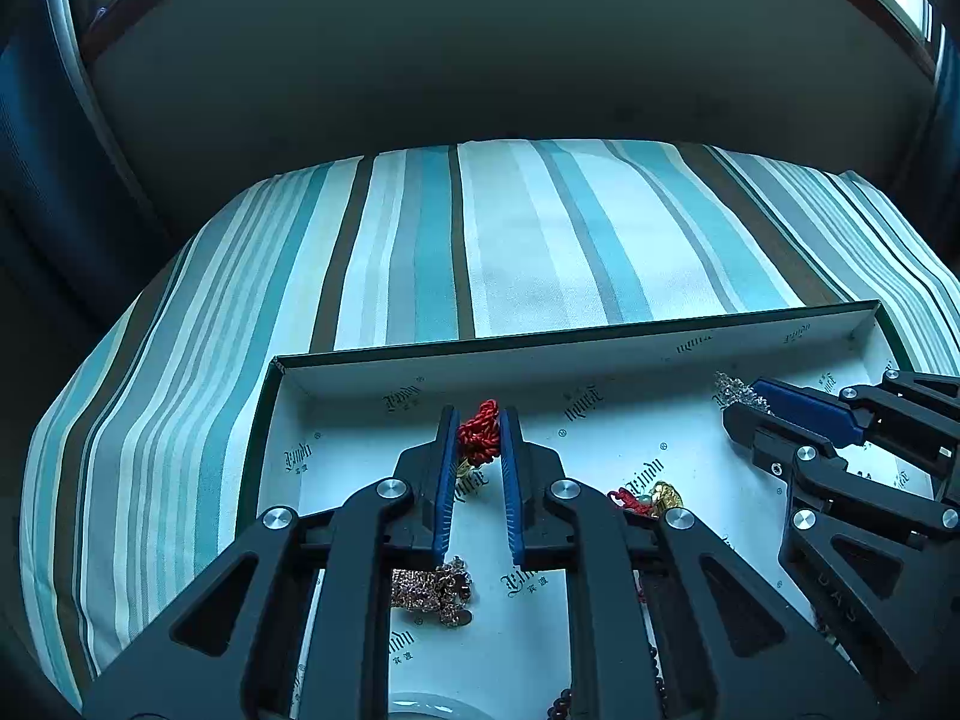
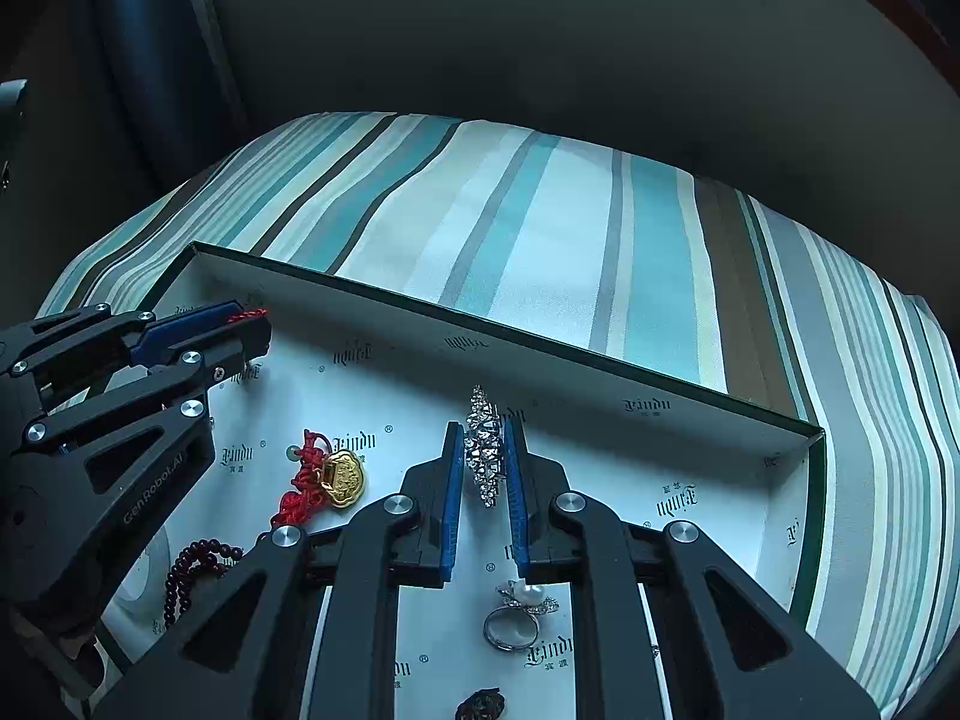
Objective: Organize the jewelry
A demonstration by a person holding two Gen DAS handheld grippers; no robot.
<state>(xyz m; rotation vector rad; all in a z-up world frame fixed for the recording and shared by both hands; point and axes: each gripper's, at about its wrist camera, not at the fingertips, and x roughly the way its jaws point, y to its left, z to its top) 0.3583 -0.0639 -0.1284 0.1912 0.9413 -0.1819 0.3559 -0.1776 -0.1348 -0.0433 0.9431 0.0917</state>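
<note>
Left gripper [image 1: 479,441] jaws pinch red cord [image 1: 480,435], right gripper [image 2: 485,462] jaws pinch crystal brooch [image 2: 485,447], both half hidden.

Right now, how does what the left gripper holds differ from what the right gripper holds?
The left gripper is shut on a red knotted cord; the right gripper is shut on a rhinestone piece.
The red knotted cord is soft, matte braid; the rhinestone piece is silvery, faceted and glittering.
The cord sits bunched at the tips; the rhinestone piece runs long, lengthwise between the fingers.
Both are held over the white box.
</note>
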